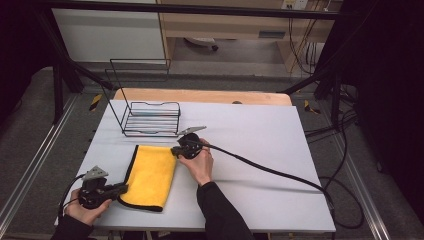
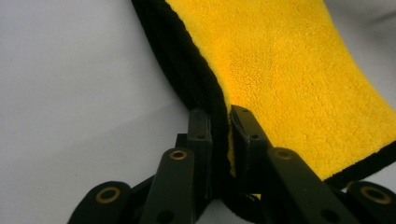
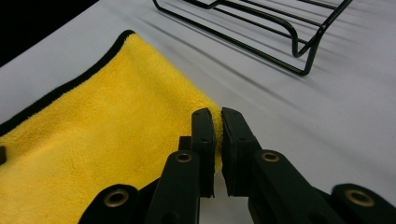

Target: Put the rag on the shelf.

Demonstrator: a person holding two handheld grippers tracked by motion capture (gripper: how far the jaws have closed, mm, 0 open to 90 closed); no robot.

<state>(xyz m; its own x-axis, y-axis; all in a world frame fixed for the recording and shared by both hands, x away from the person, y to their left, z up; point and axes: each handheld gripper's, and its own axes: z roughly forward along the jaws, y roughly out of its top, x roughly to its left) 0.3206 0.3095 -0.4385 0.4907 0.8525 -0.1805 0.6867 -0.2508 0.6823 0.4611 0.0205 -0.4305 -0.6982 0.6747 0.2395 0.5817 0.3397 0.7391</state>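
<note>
A yellow cloth (image 1: 150, 176) with black trim lies folded on the white table (image 1: 260, 135). At the cloth's near left corner my left gripper (image 1: 121, 188) is shut on its edge; the left gripper view has the black-trimmed hem of the yellow cloth (image 2: 289, 84) pinched between the jaws of the left gripper (image 2: 219, 116). My right gripper (image 1: 176, 150) is shut on the far right corner. In the right gripper view the yellow cloth (image 3: 107, 140) sits squeezed between the right gripper (image 3: 218, 116) jaws.
A black wire rack (image 1: 147, 117) stands just behind the cloth, close to the right gripper, and appears as the wire rack (image 3: 280, 37) in the right gripper view. The right gripper's cable (image 1: 270, 172) trails across the table to the right edge.
</note>
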